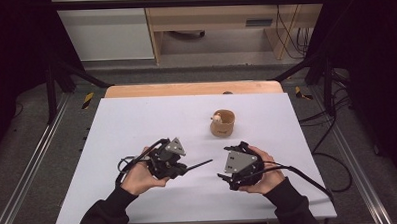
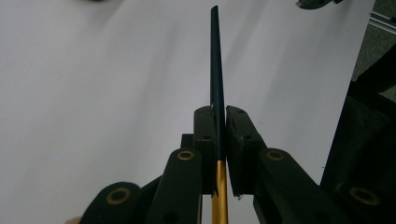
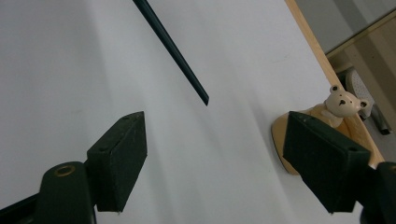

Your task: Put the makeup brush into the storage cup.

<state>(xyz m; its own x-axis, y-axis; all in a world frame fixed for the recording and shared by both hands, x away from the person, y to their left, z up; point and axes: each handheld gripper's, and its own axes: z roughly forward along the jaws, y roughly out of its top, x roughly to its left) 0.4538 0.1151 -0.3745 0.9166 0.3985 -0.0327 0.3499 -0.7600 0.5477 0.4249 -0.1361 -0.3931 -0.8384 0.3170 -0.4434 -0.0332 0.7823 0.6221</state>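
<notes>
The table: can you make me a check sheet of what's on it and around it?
Surface: white table, wooden edge at the far side.
Job's things: thin black stick with a gold end, clamped in the left gripper; tan cup with a little bear standing upright.
Clutter: nothing seen.
Grippers: left shut on the stick; right gripper open, nothing between its fingers.
Cables: a black one trails from each gripper; more by the floor at right.
Surroundings: dark frame, grey floor, wooden furniture behind.

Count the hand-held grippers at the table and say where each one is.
2. The left hand-held gripper is at the near left, shut on a thin dark stick. The right hand-held gripper is at the near right, open, nearer than the bear cup.
</notes>
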